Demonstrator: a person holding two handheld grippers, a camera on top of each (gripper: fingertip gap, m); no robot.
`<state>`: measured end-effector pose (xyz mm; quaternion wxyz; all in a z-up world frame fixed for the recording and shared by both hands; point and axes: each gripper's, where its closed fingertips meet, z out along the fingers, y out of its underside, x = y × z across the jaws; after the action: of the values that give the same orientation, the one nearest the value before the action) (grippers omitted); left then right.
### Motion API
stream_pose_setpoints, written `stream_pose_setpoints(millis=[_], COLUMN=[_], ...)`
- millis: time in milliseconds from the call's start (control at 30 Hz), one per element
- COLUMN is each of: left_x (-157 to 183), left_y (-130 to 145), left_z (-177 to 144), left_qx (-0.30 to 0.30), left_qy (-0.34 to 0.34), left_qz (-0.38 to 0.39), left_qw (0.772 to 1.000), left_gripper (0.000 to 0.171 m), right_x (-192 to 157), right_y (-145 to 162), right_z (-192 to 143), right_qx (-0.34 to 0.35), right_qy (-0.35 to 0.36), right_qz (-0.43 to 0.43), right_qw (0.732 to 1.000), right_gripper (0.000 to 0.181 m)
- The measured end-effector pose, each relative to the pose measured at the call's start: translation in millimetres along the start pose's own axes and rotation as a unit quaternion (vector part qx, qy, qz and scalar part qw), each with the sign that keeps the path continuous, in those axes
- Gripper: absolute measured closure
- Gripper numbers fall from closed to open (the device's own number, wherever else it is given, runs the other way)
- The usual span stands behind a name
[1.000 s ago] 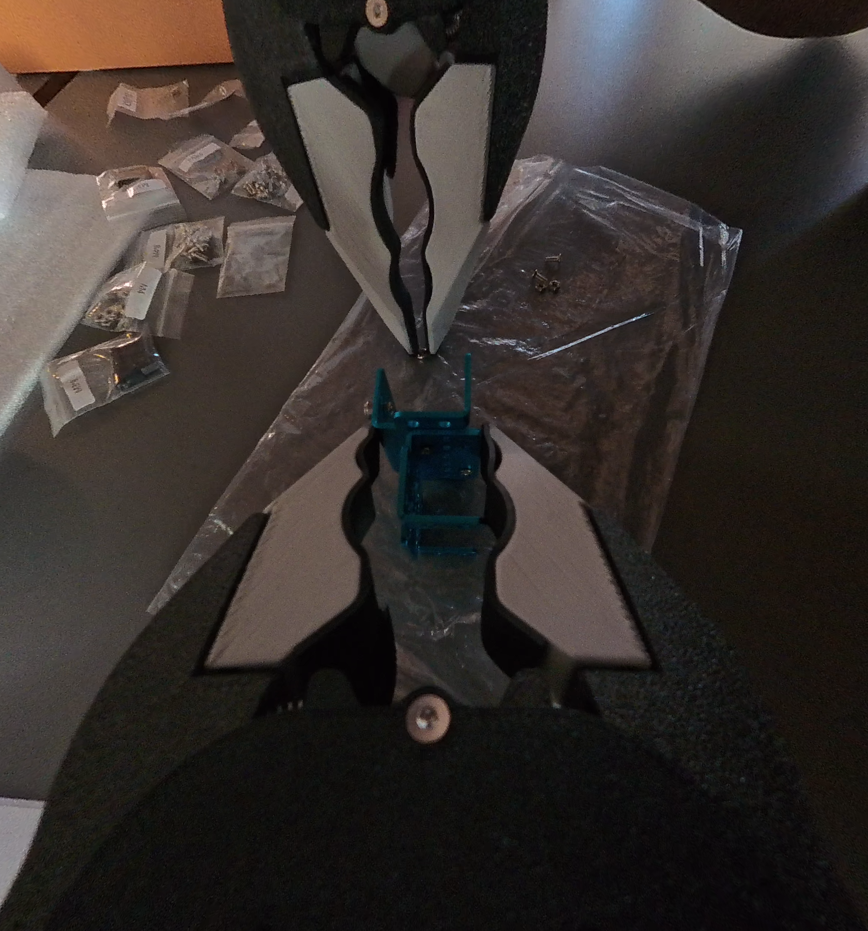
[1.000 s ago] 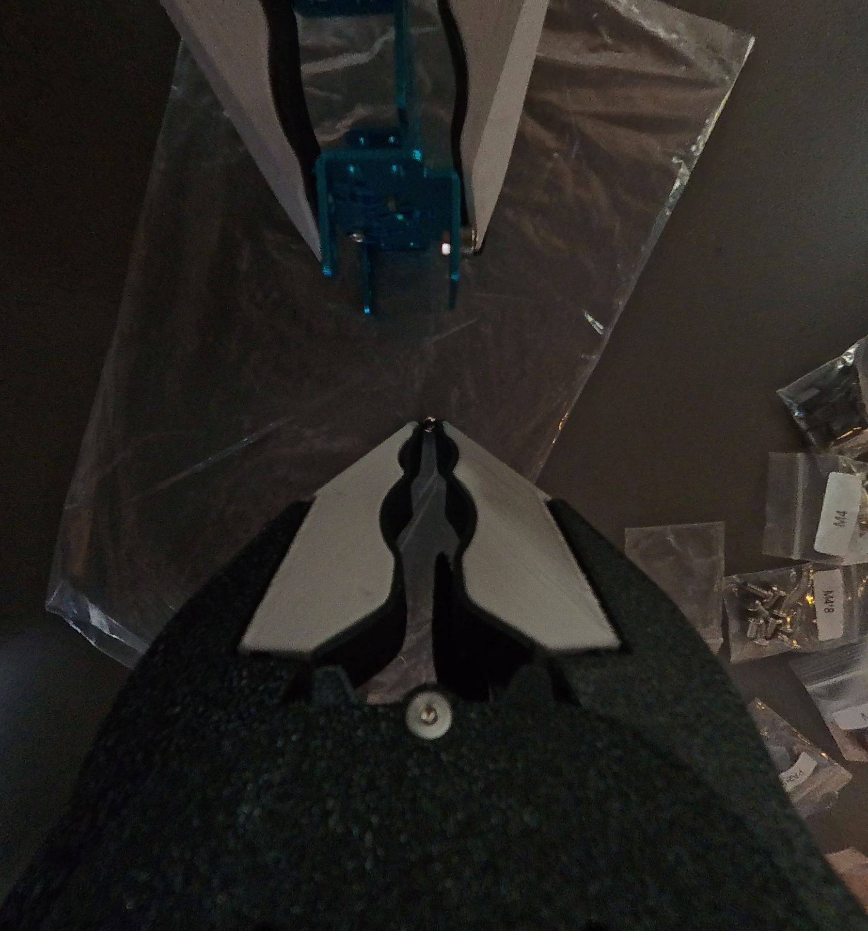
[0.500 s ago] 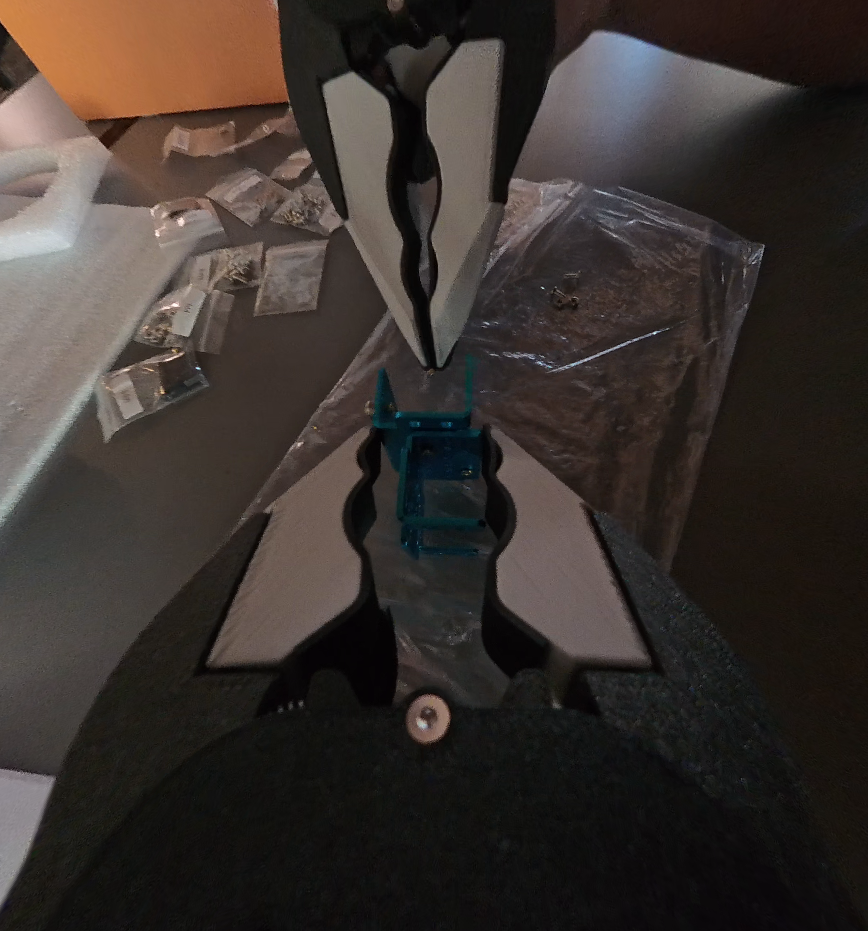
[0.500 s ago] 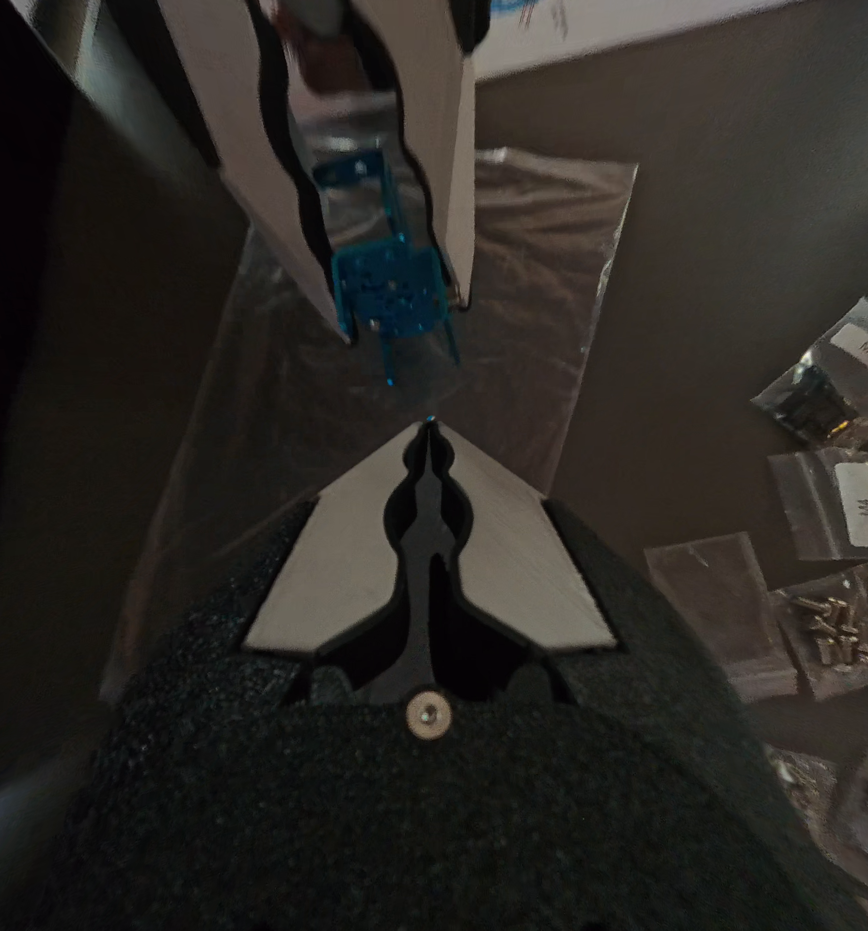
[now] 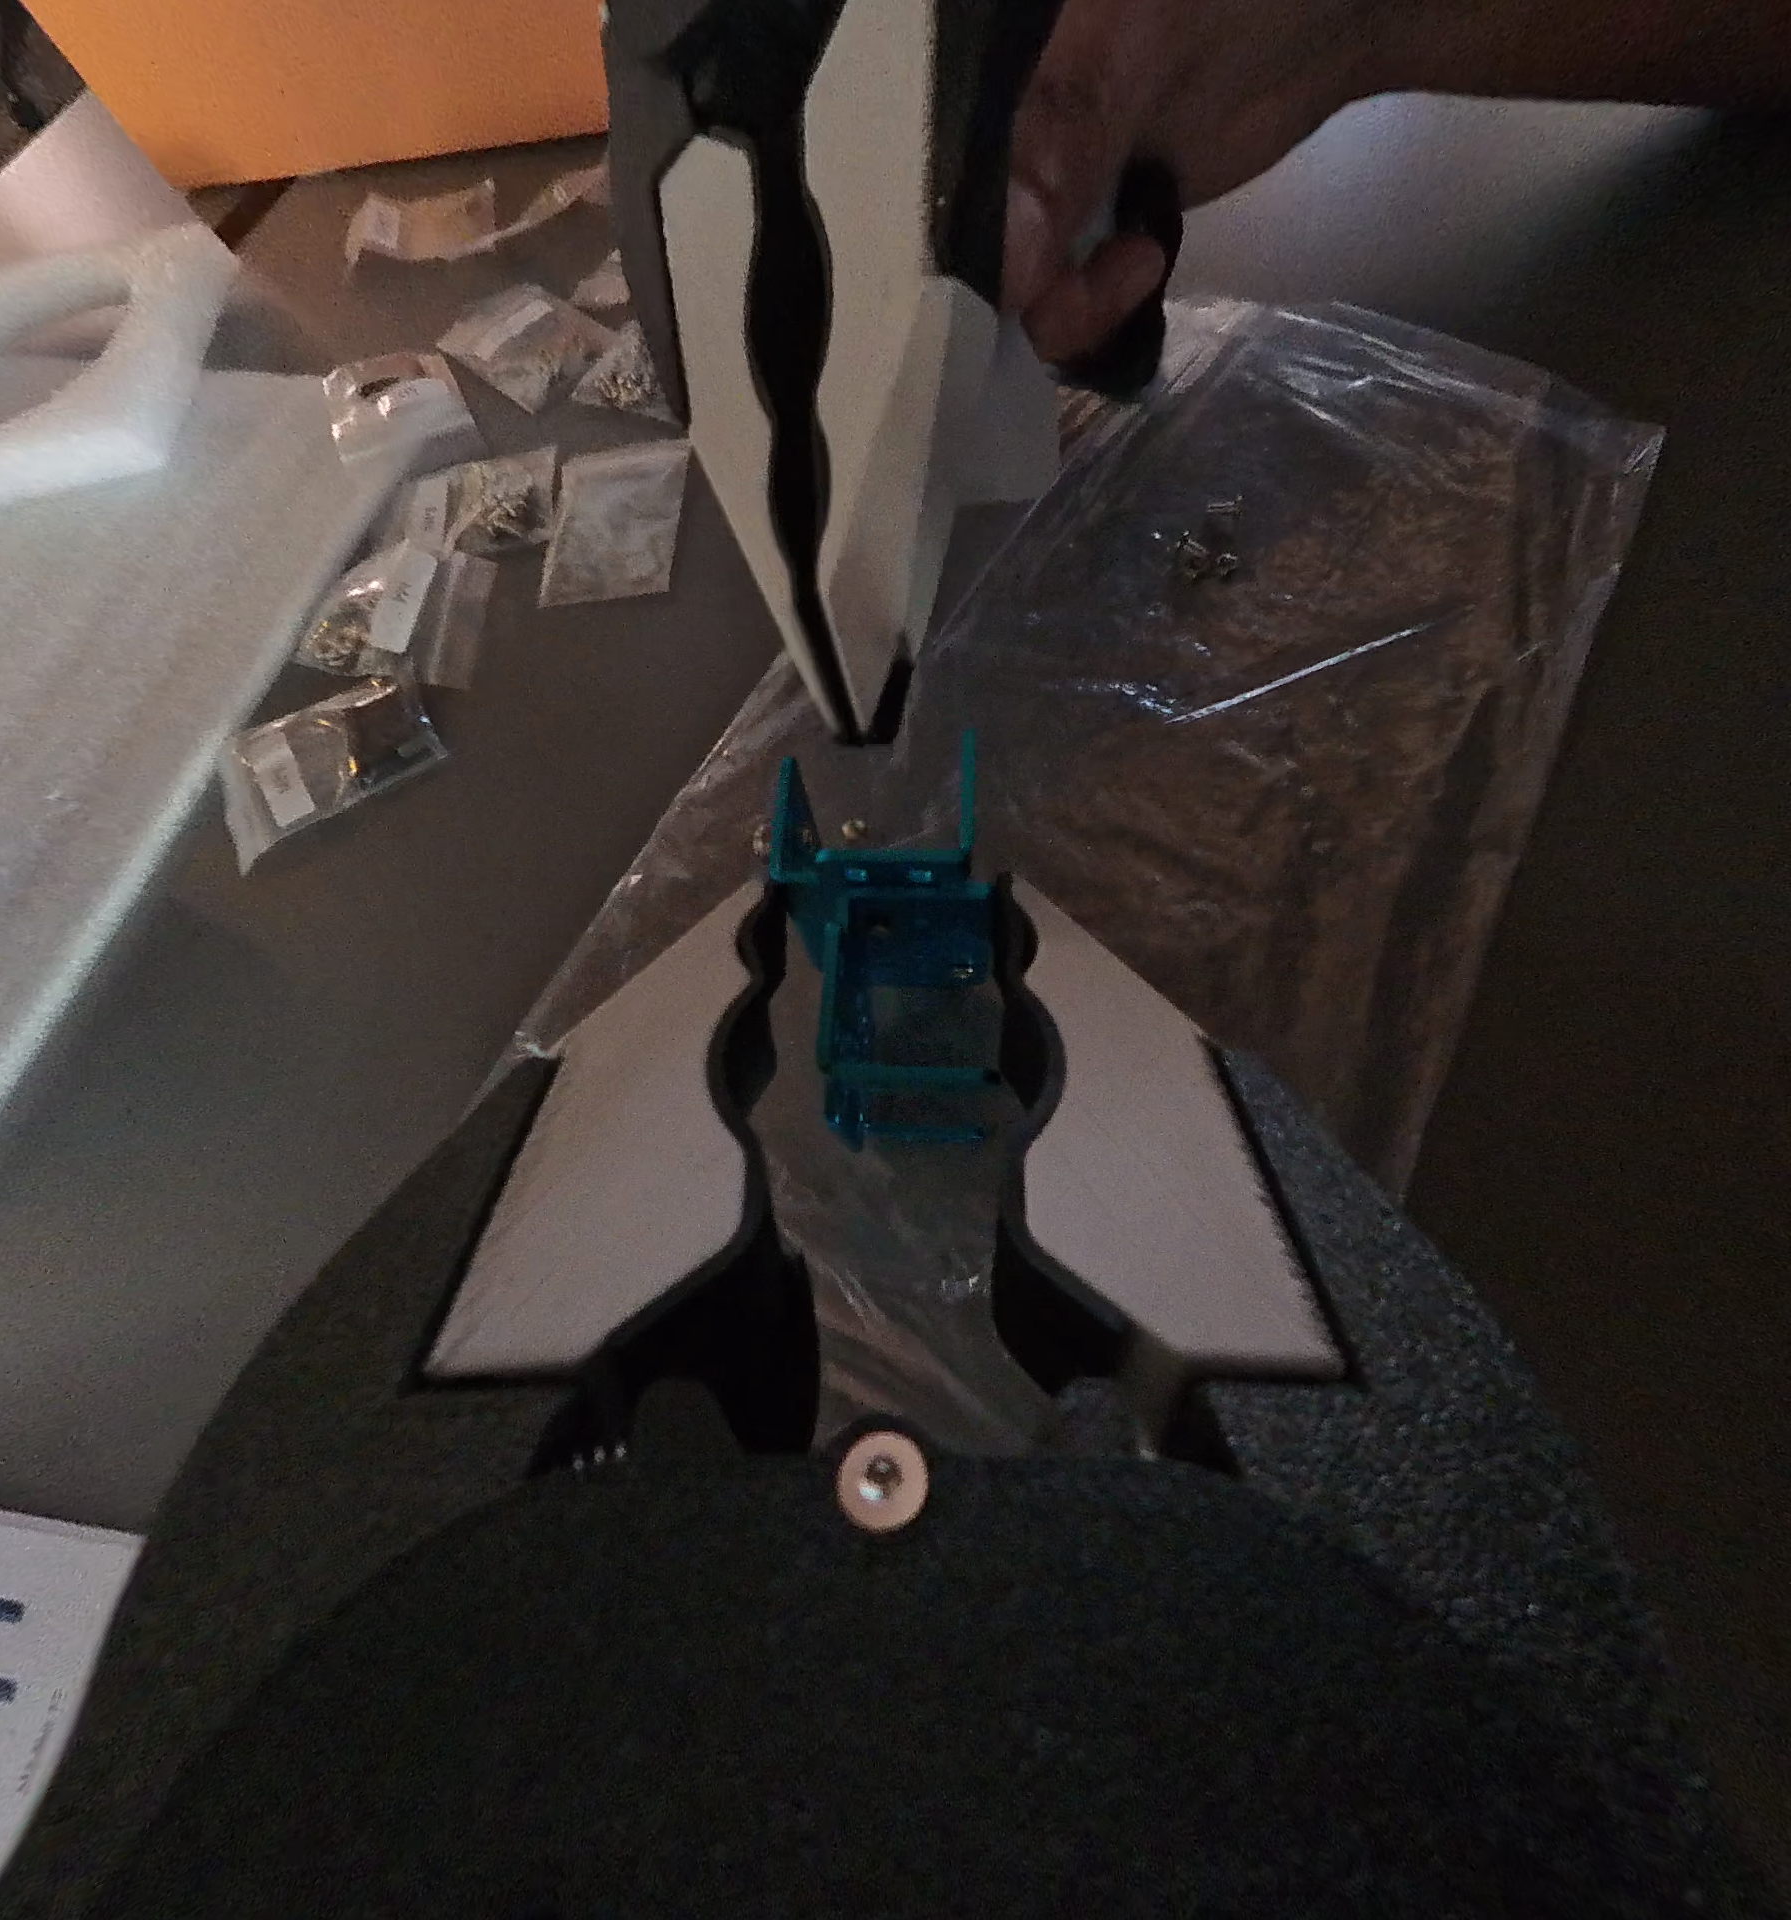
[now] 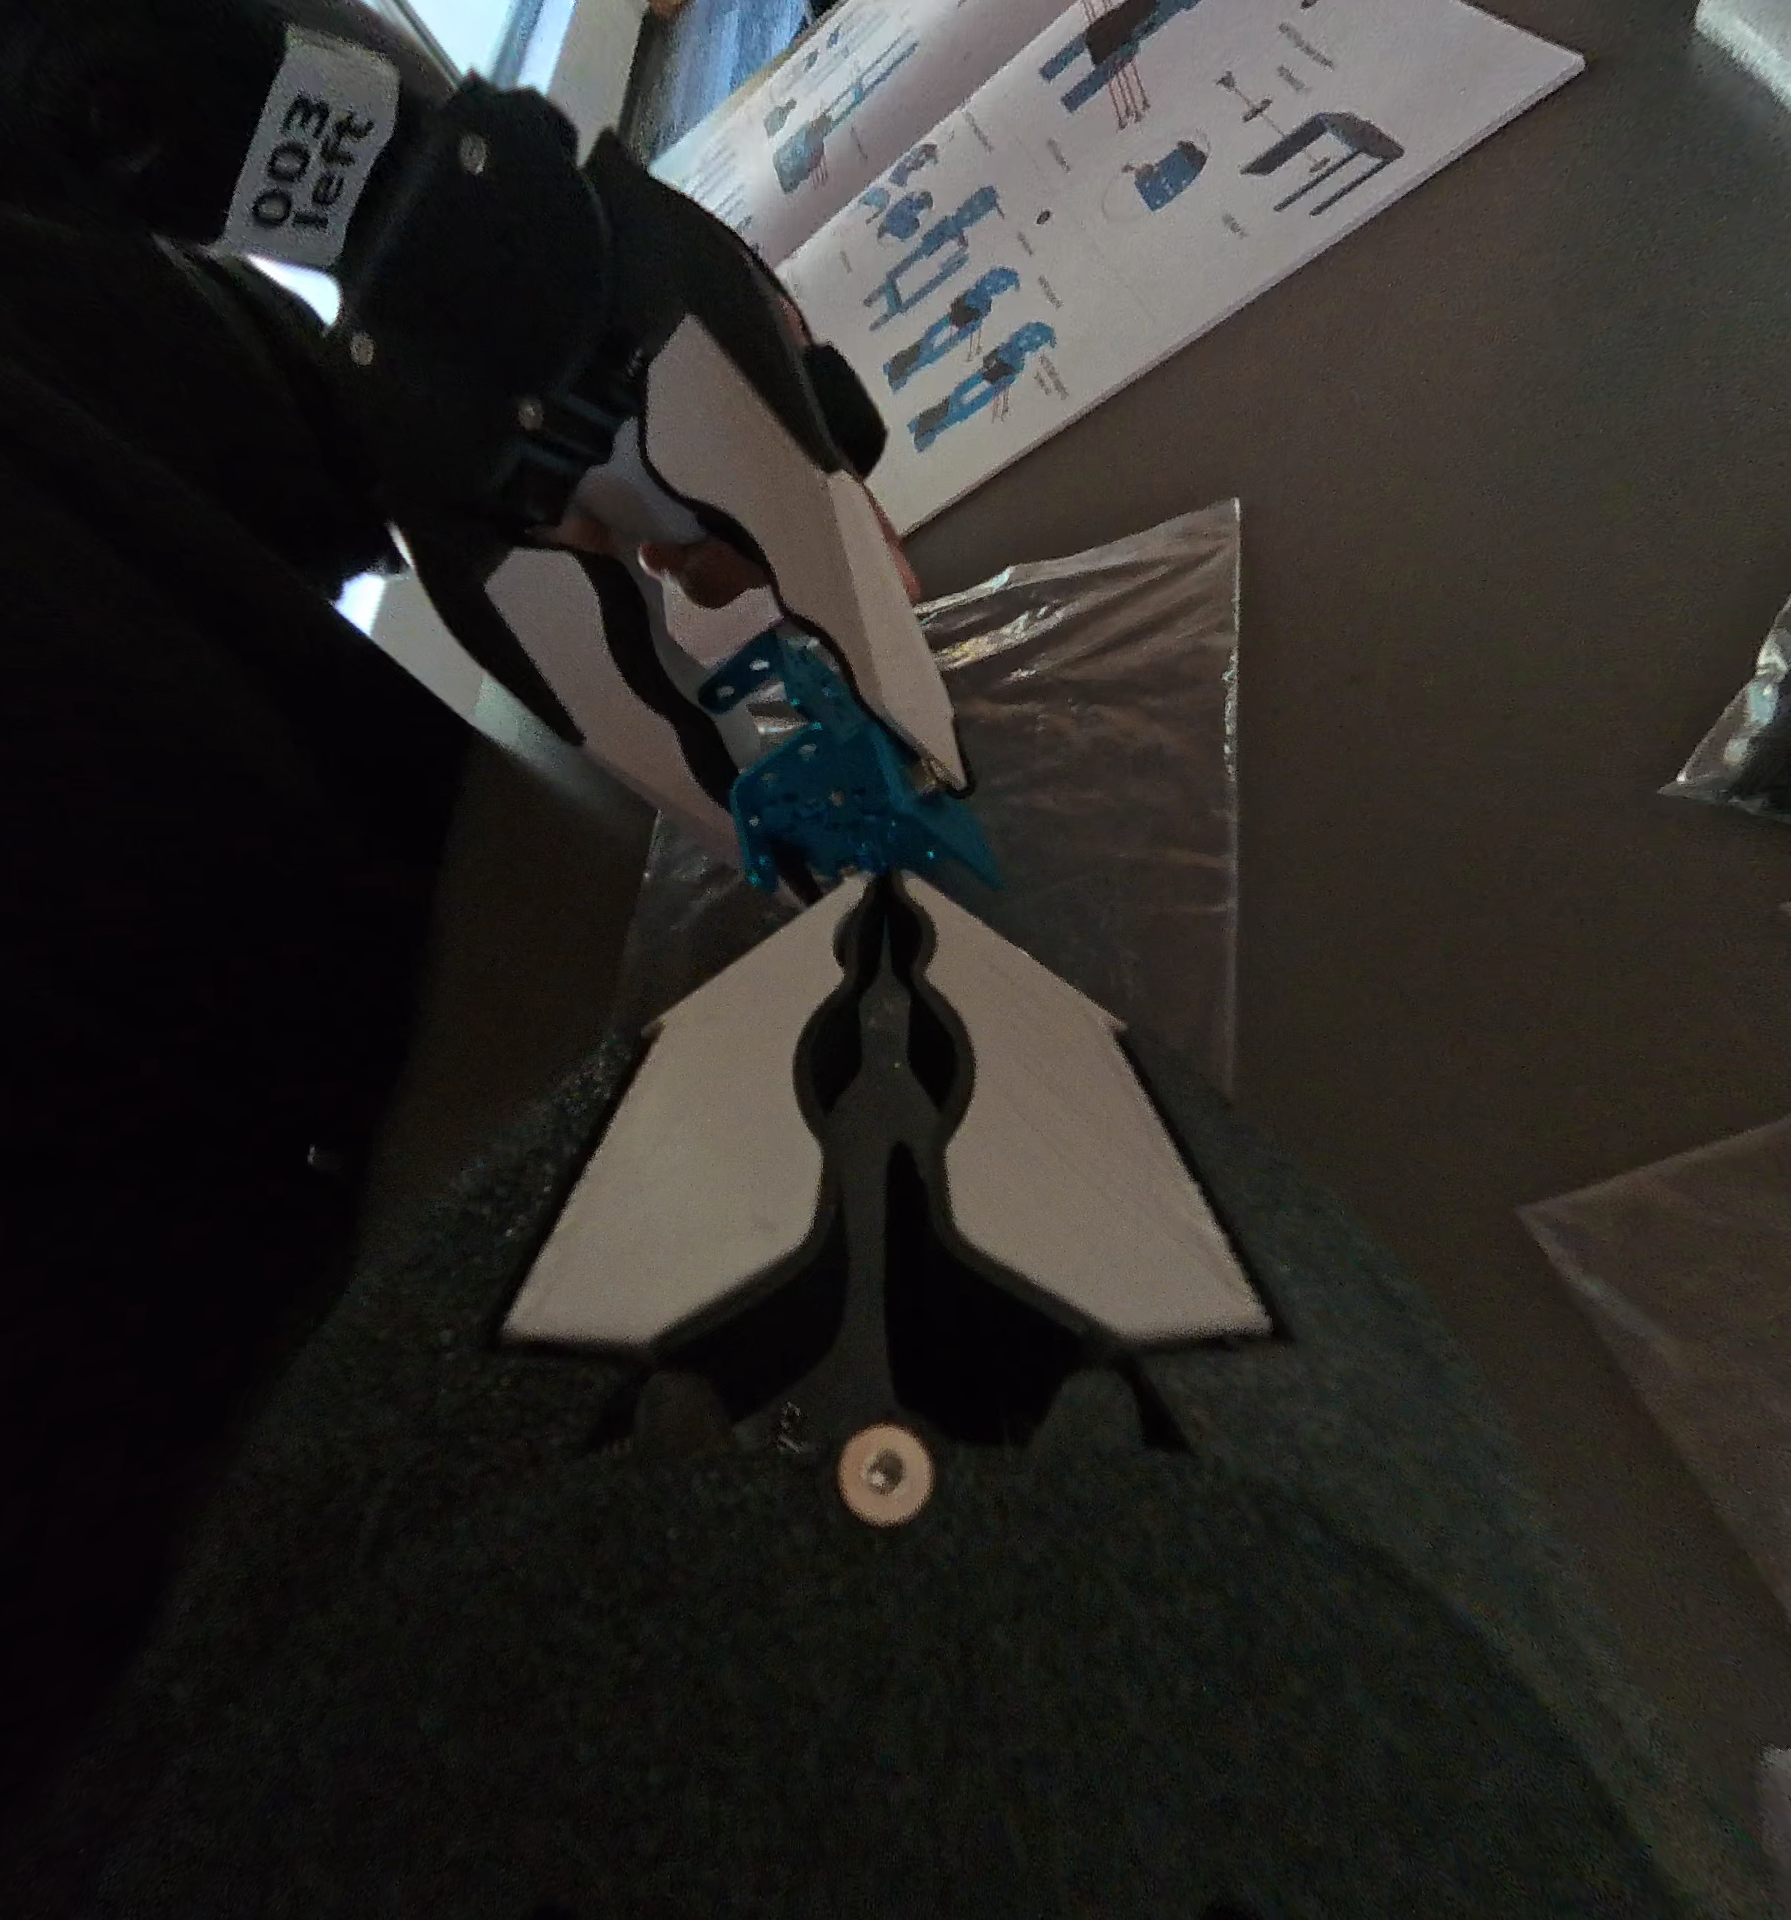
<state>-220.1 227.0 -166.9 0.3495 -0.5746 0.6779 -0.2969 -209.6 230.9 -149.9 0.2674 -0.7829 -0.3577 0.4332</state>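
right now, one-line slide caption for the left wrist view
Left tool grips a blue perforated metal bracket above a clear plastic bag; the shut right tool points at it.

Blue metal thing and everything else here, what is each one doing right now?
Blue bracket: gripped, held above the plastic sheet.
Left gripper: jaws shut on the blue bracket.
Right gripper: jaws shut, tips next to the bracket.
Clear plastic sheet: flat, crinkled.
Small parts bags: lying closed.
Instruction sheet: lying flat.

Clear plastic sheet [image 5: 1286,727], small hardware bags [image 5: 371,644], white foam [image 5: 60,623], instruction sheet [image 6: 1130,208].
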Motion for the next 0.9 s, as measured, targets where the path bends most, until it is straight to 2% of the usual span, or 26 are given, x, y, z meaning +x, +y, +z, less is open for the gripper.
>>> stream_pose_setpoints(millis=[67, 100, 133, 233, 367, 500, 600, 767, 900], left_x=[-1, -1, -2, -2, -2, -4, -4, -5, -6], left_y=[1, 1, 2, 2, 3, 5, 7, 9, 9], left_z=[-1, -1, -1, -1, -2, -5, -8, -9, -9], left_qx=[-0.003, -0.004, -0.005, -0.004, -0.005, -0.005, -0.005, -0.005, -0.001], left_qy=[0.008, 0.009, 0.009, 0.006, 0.008, 0.007, 0.01, 0.012, 0.018], left_qz=[-0.016, -0.02, -0.021, -0.02, -0.022, -0.023, -0.024, -0.026, -0.036], left_qw=[1.0, 1.0, 1.0, 1.0, 1.0, 1.0, 1.0, 1.0, 0.999], left_gripper=[0.132, 0.132, 0.132, 0.132, 0.132, 0.132, 0.132, 0.132, 0.132], right_x=[2, 9, 17, 21, 21, 23, 25, 31, 29], right_y=[9, 16, 21, 27, 30, 28, 22, 30, 30], right_z=[-2, -3, -4, -1, 5, 8, 12, 16, 18], right_qx=[-0.033, -0.062, -0.085, -0.135, -0.21, -0.262, -0.275, -0.313, -0.313], right_qy=[0.018, 0.051, 0.083, 0.128, 0.13, 0.11, 0.106, 0.101, 0.096], right_qz=[-0.035, -0.056, -0.082, -0.151, -0.199, -0.229, -0.261, -0.274, -0.275], right_qw=[0.999, 0.995, 0.99, 0.971, 0.948, 0.931, 0.919, 0.904, 0.904], right_gripper=[0.181, 0.176, 0.168, 0.164, 0.159, 0.164, 0.166, 0.172, 0.176])
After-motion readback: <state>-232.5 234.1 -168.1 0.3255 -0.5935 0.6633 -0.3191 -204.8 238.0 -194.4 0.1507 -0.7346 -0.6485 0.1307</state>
